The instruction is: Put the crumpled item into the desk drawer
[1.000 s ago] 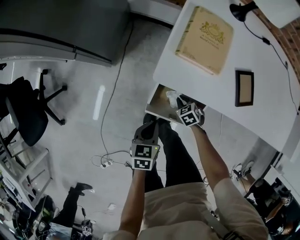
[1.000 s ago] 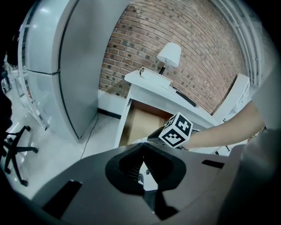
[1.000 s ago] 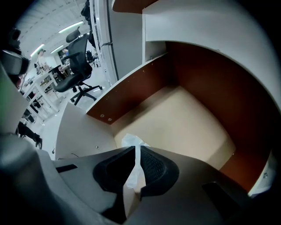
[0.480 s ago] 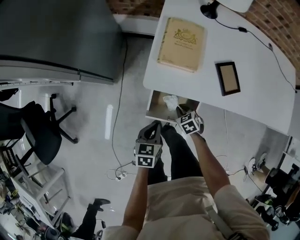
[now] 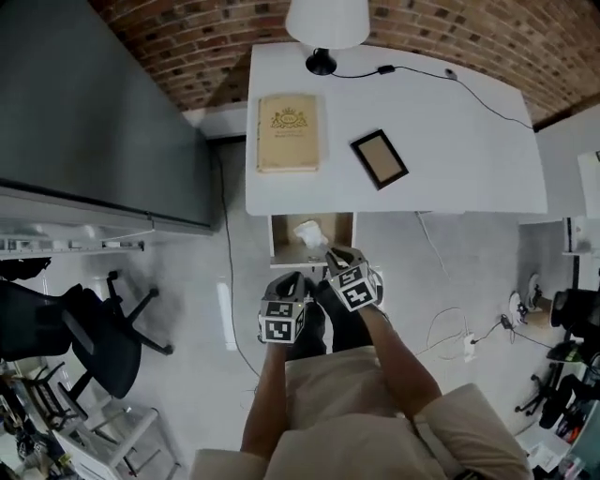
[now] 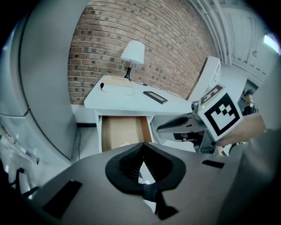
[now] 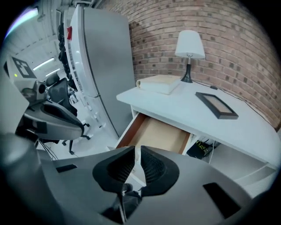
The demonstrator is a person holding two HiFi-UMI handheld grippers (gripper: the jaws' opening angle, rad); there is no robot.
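Observation:
The crumpled white item (image 5: 309,232) lies inside the open wooden drawer (image 5: 281,246) under the front edge of the white desk (image 5: 450,141). My right gripper (image 5: 339,260) hovers just in front of the drawer, its jaws drawn to a thin slit with nothing between them (image 7: 137,154). My left gripper (image 5: 289,285) hangs lower and to the left, back from the drawer, with jaw tips touching and empty (image 6: 141,147). Both gripper views look into the drawer (image 6: 123,132) (image 7: 158,134). The left gripper view also shows the right gripper (image 6: 210,116).
On the desk lie a tan book (image 5: 288,132), a dark picture frame (image 5: 379,158) and a white lamp (image 5: 326,21) with its cord. A tall grey cabinet (image 5: 94,112) stands left of the desk. An office chair (image 5: 94,328) and floor cables (image 5: 450,337) are nearby.
The right gripper has drawn back from the drawer, leaving the crumpled item inside. The head view has swung so the desk now lies square ahead. The left gripper stays shut.

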